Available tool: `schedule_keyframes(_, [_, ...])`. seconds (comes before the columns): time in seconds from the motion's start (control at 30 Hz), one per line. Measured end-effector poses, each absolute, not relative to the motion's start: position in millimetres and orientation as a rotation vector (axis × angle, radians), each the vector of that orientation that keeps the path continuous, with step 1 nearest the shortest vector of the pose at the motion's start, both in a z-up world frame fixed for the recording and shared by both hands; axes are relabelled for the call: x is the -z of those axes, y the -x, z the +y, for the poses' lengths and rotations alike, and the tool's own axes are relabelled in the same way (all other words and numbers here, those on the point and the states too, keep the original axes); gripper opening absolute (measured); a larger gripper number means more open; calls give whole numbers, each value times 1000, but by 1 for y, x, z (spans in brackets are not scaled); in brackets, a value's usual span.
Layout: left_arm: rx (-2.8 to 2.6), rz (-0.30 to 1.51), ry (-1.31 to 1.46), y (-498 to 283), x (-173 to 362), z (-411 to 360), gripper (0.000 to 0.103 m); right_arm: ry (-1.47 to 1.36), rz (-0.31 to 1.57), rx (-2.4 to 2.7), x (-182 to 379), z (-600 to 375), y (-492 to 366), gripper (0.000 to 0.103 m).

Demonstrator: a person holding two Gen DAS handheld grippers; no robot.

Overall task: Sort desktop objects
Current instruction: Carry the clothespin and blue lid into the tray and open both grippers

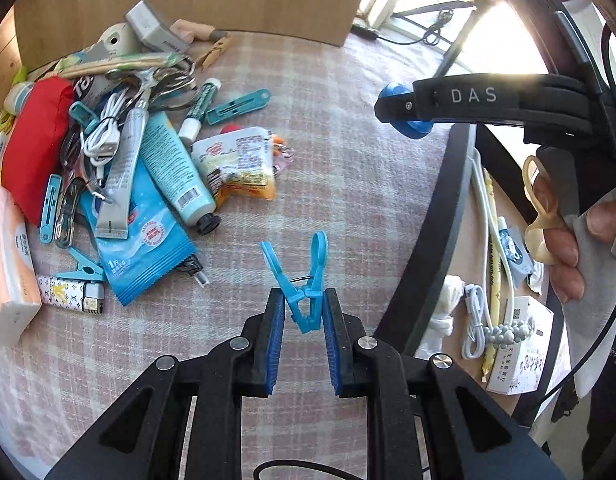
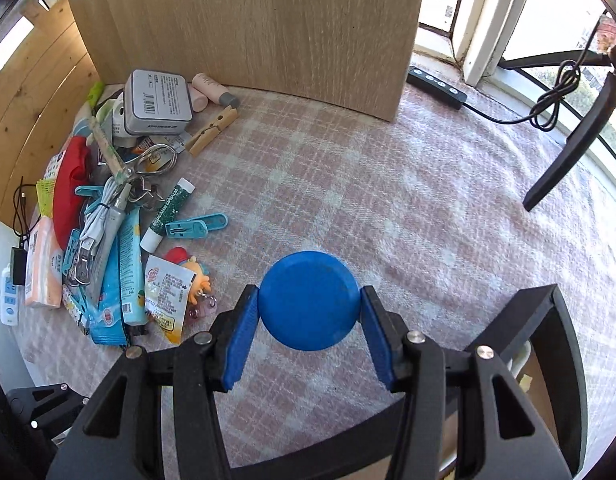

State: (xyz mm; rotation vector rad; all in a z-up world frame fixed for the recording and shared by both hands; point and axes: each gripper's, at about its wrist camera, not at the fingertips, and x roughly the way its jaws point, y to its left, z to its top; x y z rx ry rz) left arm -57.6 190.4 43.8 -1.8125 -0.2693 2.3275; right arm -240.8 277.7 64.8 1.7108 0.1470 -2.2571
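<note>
A light blue clothes peg hangs above the plaid cloth, gripped at its lower end between the blue pads of my left gripper. My right gripper is shut on a round dark blue disc, one pad on each side of its rim, a little above the cloth. In the left wrist view the right gripper shows side-on at the upper right with the blue disc in it and a person's hand on its handle.
A heap of small things lies at the left: a red pouch, tubes, a white cable, scissors, teal clips, a lighter, a tissue pack. A wooden board stands behind. A black-rimmed tray at the right holds cables and a box.
</note>
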Motion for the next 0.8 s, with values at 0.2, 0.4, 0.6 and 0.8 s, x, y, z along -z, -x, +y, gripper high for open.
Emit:
schedule_keyframes(0.2, [-2227, -114, 1716, 78, -64, 246, 18, -1722, 71, 2361, -86, 346, 196, 49])
schedule_keyframes(0.4, [-2104, 47, 1667, 69, -56, 311, 18, -1799, -9, 2445, -74, 392, 171, 49])
schedule_keyframes(0.6, [-2009, 169, 1689, 59, -37, 352, 18, -1895, -101, 2482, -56, 433, 150, 49])
schedule_keyframes(0.8, [-1990, 214, 1691, 50, -35, 359, 18, -1946, -146, 2478, -41, 448, 139, 49])
